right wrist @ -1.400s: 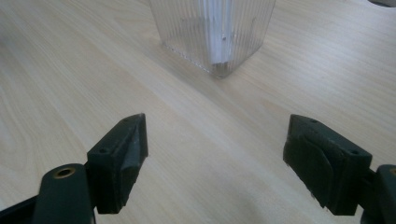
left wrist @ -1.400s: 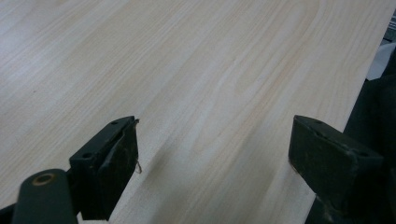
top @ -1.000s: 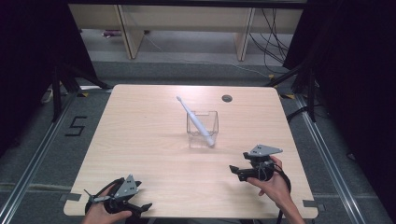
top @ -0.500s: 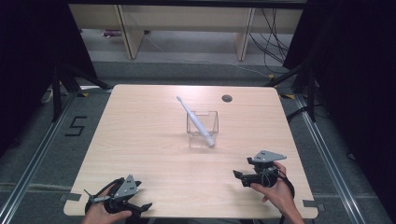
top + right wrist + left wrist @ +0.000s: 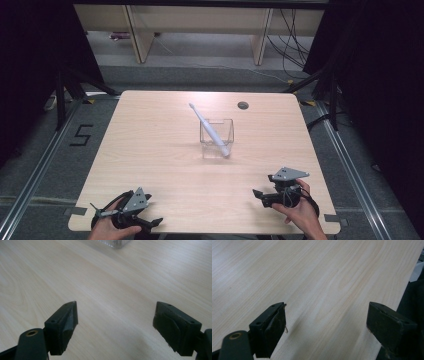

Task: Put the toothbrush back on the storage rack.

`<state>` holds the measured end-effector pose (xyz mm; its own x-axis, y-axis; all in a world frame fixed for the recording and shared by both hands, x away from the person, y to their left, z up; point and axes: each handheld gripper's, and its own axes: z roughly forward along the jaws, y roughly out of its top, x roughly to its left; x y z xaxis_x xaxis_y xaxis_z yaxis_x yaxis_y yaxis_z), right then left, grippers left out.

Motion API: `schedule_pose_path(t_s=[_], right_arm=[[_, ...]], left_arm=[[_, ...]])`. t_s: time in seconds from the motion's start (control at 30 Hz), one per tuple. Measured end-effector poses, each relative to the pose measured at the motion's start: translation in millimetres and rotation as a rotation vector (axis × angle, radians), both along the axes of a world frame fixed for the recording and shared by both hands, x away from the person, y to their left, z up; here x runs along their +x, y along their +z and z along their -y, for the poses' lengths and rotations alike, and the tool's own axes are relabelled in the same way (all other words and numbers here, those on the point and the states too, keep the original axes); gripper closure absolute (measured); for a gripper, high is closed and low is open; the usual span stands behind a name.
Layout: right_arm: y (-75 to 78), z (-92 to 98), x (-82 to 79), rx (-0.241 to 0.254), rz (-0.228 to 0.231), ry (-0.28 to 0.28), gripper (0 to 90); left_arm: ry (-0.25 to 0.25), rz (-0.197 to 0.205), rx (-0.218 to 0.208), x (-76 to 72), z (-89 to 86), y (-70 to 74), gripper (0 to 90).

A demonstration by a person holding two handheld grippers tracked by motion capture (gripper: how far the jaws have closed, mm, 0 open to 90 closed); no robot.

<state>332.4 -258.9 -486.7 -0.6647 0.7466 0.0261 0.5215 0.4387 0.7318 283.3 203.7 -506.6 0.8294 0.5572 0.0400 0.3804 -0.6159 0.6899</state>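
Observation:
A clear plastic box stands at the middle of the wooden table. A white toothbrush leans in it, its head sticking out to the far left. My left gripper rests at the table's near-left corner, open, with bare wood between its fingers. My right gripper is held near the front right edge, open and empty, pointing toward the box. A corner of the box shows at the top of the right gripper view, far beyond my right gripper. My left gripper holds nothing.
A round cable hole sits in the table's far right part. The table's front edge runs just beside the left gripper. Wooden shelving stands behind the table, and dark floor with a "5" marking surrounds it.
The right gripper has drawn back from the box toward the front right edge of the table. The left gripper has stayed put.

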Motion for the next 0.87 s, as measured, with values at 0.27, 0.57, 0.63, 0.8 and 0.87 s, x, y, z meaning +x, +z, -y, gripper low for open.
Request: schedule_pose_path(t_s=[0.27,0.57,0.63,0.8,0.87], right_arm=[[-1.8,0.8,-6.4,-0.044,-0.014,0.011,17.9],[-4.2,2.8,-9.8,-0.057,-0.030,0.015,18.2],[-4.5,1.6,-12.1,-0.060,-0.047,0.002,18.3],[-4.7,2.2,-12.9,-0.054,-0.054,-0.005,18.3],[-4.7,3.8,-11.6,-0.058,-0.047,0.002,18.3]], left_arm=[[0.000,-0.003,0.003,0.2,0.2,-1.1,15.5],[0.004,-0.010,0.011,-0.2,0.3,-0.6,15.5],[0.001,-0.010,0.011,0.2,-0.1,-0.5,15.5],[-0.016,-0.007,0.025,1.6,-0.7,0.4,15.5],[-0.015,-0.007,0.024,1.6,-0.7,0.5,15.5]])
